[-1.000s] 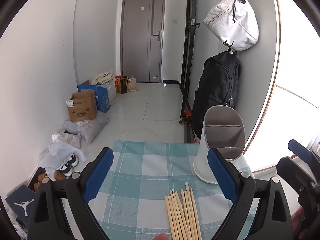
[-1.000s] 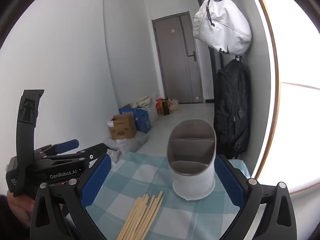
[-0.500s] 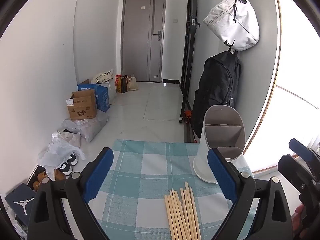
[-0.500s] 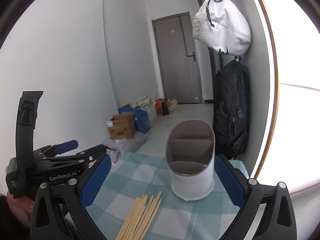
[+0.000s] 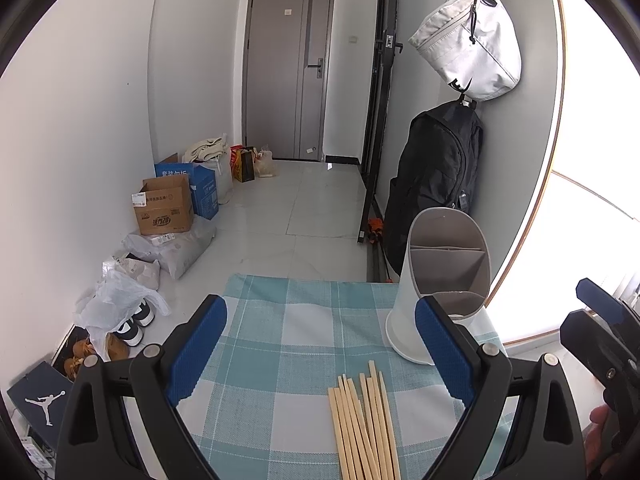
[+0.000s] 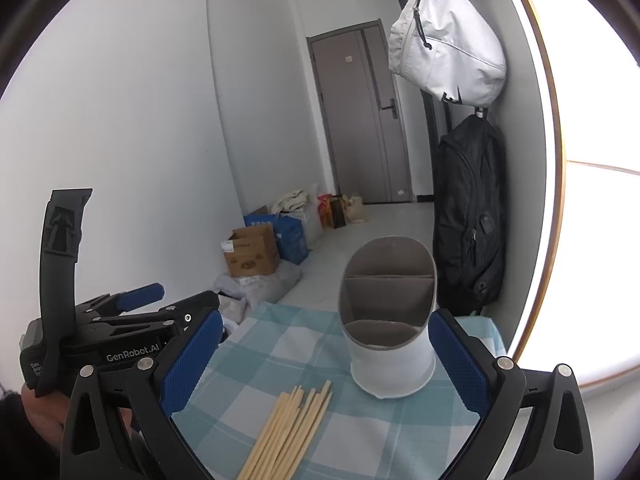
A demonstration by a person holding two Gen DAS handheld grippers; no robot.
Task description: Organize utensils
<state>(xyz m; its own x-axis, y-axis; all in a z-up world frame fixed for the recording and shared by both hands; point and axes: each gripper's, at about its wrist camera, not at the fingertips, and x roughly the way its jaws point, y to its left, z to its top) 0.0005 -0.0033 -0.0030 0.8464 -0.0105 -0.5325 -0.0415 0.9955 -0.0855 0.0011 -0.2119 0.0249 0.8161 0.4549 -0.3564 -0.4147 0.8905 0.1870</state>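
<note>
Left wrist: we see left hand-held gripper point(image 5: 320, 348) released, over chopsticks point(image 5: 364, 424).
Right wrist: right hand-held gripper point(image 6: 326, 356) released, utensil holder point(image 6: 390, 320) upright.

Daylight floods both views from the window point(image 5: 592, 120) along the right edge of each frame, blown out to pure white with no detail in it. In the right wrist view the same window point(image 6: 592, 240) casts a hazy glare over the wall beside it. The white walls at the left are evenly lit and soft grey. Shadows are faint: a weak one under the chopsticks point(image 5: 364, 424) on the checked cloth point(image 5: 280, 340). Fisheye distortion bends the door frame and walls, strongest toward the edges, and a black vignette rings every corner. Focus is sharp at centre, slightly soft at the rim
</note>
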